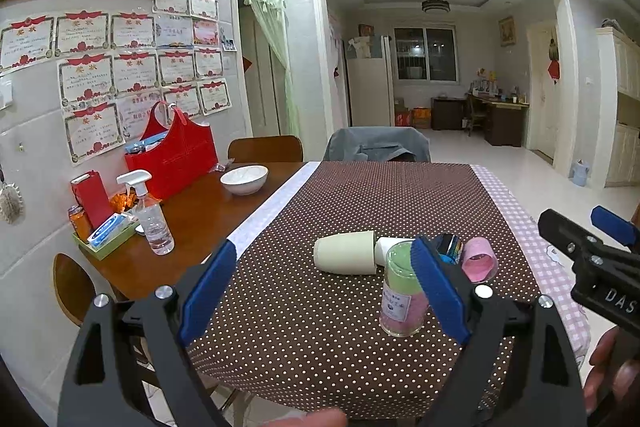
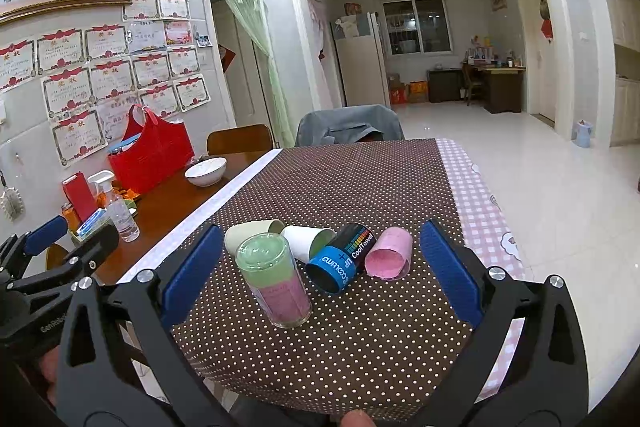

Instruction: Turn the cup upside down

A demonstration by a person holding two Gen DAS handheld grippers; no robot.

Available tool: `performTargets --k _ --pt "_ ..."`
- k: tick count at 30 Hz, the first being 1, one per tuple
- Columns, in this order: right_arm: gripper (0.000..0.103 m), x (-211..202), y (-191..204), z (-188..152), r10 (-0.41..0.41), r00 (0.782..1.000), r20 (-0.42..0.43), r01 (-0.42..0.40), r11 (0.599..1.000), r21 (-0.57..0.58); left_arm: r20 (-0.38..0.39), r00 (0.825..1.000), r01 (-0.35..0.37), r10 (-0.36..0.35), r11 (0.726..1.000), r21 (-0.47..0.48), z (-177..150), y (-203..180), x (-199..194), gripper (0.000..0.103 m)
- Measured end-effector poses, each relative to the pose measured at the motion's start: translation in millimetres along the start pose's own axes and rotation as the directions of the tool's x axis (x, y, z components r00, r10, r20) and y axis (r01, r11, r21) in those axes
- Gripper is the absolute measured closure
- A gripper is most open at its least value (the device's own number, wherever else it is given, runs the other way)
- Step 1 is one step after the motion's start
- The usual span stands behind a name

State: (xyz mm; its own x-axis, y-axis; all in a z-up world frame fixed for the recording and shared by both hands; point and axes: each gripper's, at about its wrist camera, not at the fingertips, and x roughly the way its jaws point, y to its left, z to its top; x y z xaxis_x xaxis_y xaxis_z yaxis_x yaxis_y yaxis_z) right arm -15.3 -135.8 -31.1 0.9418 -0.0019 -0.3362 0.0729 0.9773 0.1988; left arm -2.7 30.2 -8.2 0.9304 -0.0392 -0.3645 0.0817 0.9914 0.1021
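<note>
A clear glass cup (image 2: 276,283) with green and pink inside stands with its base up on the dotted tablecloth (image 2: 340,187); it also shows in the left wrist view (image 1: 402,291). Behind it lie a cream cup (image 1: 346,251), a white cup (image 2: 306,241), a black-and-blue can (image 2: 340,259) and a pink cup (image 2: 390,254), all on their sides. My left gripper (image 1: 320,291) is open and empty, its right finger in front of the glass cup. My right gripper (image 2: 320,267) is open and empty, nearer than the cups.
To the left, the bare wooden table (image 1: 192,211) holds a white bowl (image 1: 244,179), a spray bottle (image 1: 150,219), a red bag (image 1: 176,155) and a tray of small items (image 1: 106,235). Chairs (image 1: 376,145) stand at the far edge. Pink checked cloth (image 1: 524,227) covers the right edge.
</note>
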Motion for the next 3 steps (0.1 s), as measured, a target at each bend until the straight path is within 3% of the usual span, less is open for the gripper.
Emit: performTargets --k 3 --pt "0.006 0.5 -0.8 -0.7 0.003 1.0 -0.003 -0.003 1.0 0.001 -0.003 1.0 -0.001 0.001 1.0 -0.007 0.4 1.3 0.0 0.016"
